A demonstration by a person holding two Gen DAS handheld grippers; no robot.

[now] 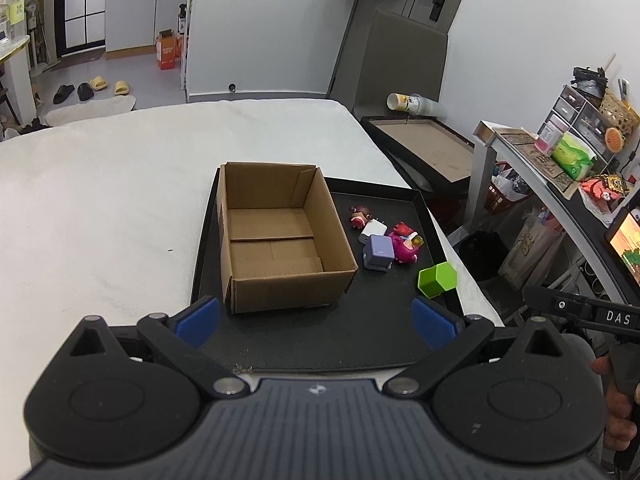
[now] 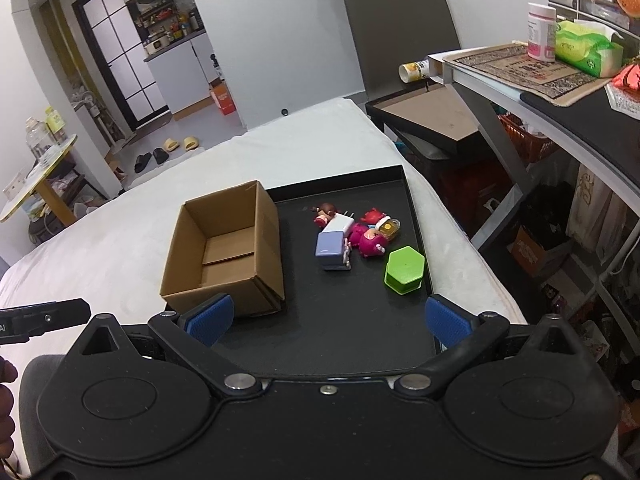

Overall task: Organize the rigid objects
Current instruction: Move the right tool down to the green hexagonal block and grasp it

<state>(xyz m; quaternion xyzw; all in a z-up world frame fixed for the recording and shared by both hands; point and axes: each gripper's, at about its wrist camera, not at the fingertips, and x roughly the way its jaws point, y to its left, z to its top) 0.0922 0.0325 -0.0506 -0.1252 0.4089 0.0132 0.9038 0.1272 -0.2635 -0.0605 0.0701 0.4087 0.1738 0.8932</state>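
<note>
Toys clustered on black tray beside cardboard box; both tongs spread wide, nothing held.

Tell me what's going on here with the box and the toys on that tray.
A person holds a two-finger tool in each hand, and both the left tool and the right tool hover open over the near edge of a black tray, gripping nothing. An empty cardboard box sits on the tray's left side. To its right lie small figurines, a white charger, a purple block and a green hexagonal container. Nothing has gone into the box yet.
</note>
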